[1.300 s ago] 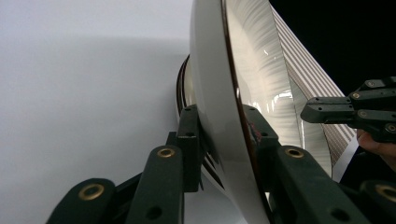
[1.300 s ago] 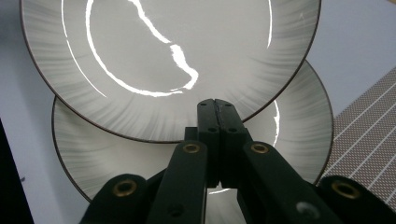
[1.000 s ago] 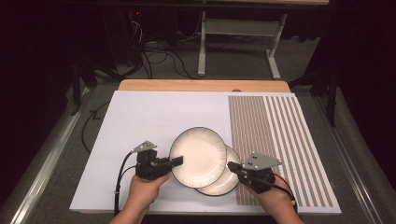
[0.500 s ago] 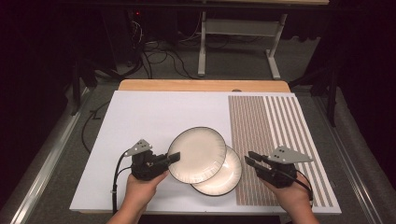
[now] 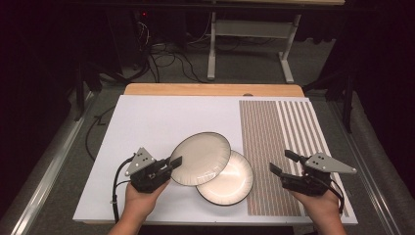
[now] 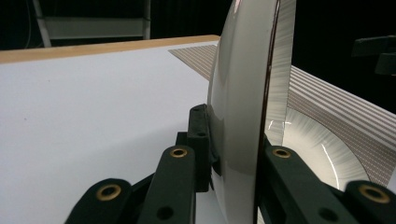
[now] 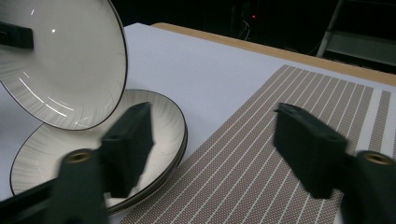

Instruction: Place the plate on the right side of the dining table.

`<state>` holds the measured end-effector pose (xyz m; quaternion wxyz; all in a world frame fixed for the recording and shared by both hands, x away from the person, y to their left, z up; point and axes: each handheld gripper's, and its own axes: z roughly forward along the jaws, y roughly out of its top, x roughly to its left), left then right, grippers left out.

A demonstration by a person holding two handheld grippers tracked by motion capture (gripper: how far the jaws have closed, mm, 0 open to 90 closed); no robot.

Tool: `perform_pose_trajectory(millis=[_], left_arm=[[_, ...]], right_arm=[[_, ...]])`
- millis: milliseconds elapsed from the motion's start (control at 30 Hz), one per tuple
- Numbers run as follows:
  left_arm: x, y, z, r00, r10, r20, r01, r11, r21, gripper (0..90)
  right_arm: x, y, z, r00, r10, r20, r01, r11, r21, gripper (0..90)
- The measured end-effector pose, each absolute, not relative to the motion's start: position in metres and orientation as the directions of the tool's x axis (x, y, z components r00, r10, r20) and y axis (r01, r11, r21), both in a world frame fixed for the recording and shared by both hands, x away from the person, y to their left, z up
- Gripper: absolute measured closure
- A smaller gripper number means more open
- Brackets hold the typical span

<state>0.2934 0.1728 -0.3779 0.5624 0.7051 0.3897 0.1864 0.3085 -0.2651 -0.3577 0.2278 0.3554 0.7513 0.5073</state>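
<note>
Pinching the rim of one plate (image 5: 201, 159) between closed jaws, the left gripper (image 5: 166, 166) is holding it tilted above a second plate (image 5: 230, 181) lying on the worktop (image 5: 161, 117). The right gripper (image 5: 285, 162) is hovering wide open and empty over a striped mat (image 5: 274, 132). Such an edge-only grip could slip, dropping the plate. Two plates, two grippers.

dark rm | grey carpet floor (image 5: 63, 161) | cables (image 5: 161, 58) | metal desk frame (image 5: 249, 44) behind table
</note>
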Motion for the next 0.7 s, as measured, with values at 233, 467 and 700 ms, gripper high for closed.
perform_pose_trajectory(millis=[233, 467, 700], left_arm=[[0.2922, 0.1737, -0.3777, 0.647, 0.751, -0.132, 0.312, -0.103, 0.944, 79.4], [0.2929, 0.1751, -0.3779, 0.654, 0.747, -0.119, 0.312, -0.123, 0.942, 78.8], [0.2915, 0.1742, -0.3773, 0.656, 0.747, -0.105, 0.301, -0.132, 0.944, 78.8]], right_arm=[[0.3045, -0.269, -0.3615, -0.635, 0.772, 0.017, 0.267, 0.199, 0.943, 0.6], [0.3032, -0.2685, -0.3645, -0.638, 0.77, 0.001, 0.258, 0.213, 0.942, 0.6], [0.3038, -0.2653, -0.3624, -0.631, 0.776, -0.004, 0.248, 0.207, 0.946, 0.7]])
